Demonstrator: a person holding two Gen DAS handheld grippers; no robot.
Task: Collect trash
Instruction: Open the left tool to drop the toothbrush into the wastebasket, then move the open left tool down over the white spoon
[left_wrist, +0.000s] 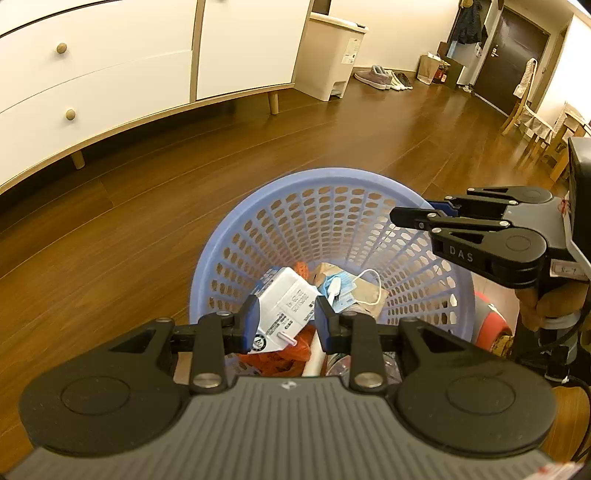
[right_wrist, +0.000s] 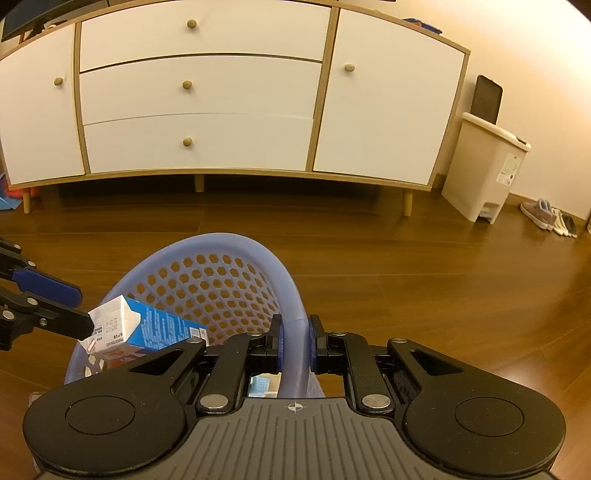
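Note:
A blue perforated basket (left_wrist: 332, 177) stands on the wooden floor. It holds a blue face mask (left_wrist: 340, 288), brown paper and an orange bag (left_wrist: 280, 360). My left gripper (left_wrist: 286, 315) hangs over the basket's near side, shut on a white and blue drink carton (left_wrist: 286, 304). The right wrist view shows the carton (right_wrist: 147, 326) tilted above the basket's mouth, next to the left gripper's fingers (right_wrist: 55, 319). My right gripper (right_wrist: 295, 345) is shut on the basket's rim (right_wrist: 293, 332), at its right side. A hand holds the right gripper (left_wrist: 413, 218).
A white sideboard (right_wrist: 199, 92) on wooden legs runs along the wall beyond the basket. A beige pedal bin (right_wrist: 487, 173) stands to its right, with shoes (right_wrist: 546, 216) past it. A red object (left_wrist: 491, 321) lies right of the basket. Chairs (left_wrist: 524, 110) and a dark door stand far right.

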